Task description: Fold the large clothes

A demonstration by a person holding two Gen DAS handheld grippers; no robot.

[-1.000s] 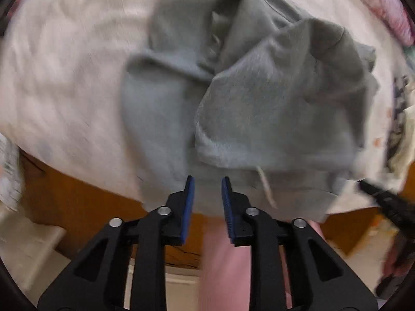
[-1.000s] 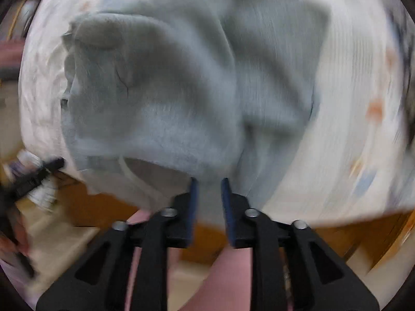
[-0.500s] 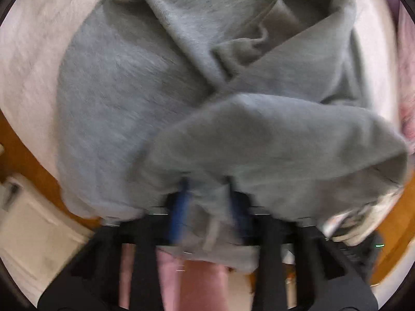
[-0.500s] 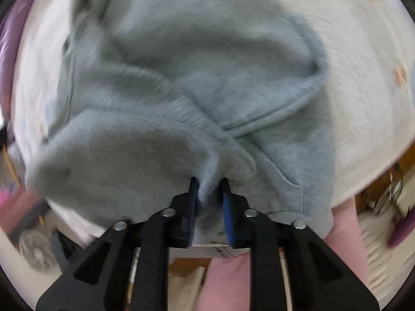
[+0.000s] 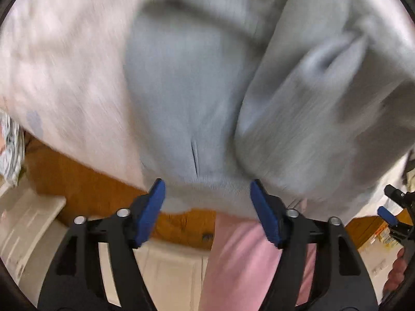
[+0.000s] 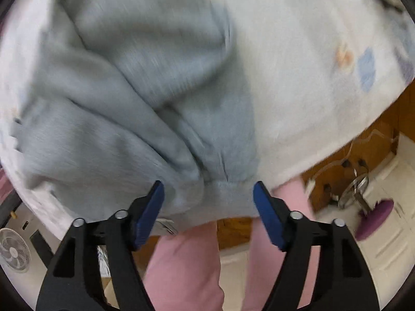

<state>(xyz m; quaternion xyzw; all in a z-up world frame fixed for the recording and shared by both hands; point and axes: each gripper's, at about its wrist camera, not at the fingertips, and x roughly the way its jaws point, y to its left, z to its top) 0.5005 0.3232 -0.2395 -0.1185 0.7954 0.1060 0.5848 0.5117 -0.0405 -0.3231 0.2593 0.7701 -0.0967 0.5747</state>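
Two grippers are hanging over the near edge of the bed, and both are standing wide with nothing pinched. Nearest the left gripper (image 5: 207, 202), the ribbed hem of the grey sweatshirt (image 5: 192, 98) is lying between the blue pads without being pressed by either; its jaws have just been opening, so the cloth is sitting loose there. The right gripper (image 6: 208, 202) is doing the same at its own end of the hem (image 6: 223, 194), its jaws likewise having just been opening, with fabric between the pads but not clamped.

Below the hem, the person's pink trouser legs (image 6: 181, 259) are showing against the bed frame. Beyond the hem, the sweatshirt is spreading away across the pale bedspread (image 6: 298, 77), still bunched in thick ridges rather than flat, and one heavy fold is rising on the side toward the right gripper in the left view.

My judgement is that the risk is lying at the bed's near edge: the hem is overhanging it, and with neither gripper holding, the garment's weight could be dragging it off toward the floor. Motion blur is also hiding how the folds are stacking, so a layer may be doubling under unseen.
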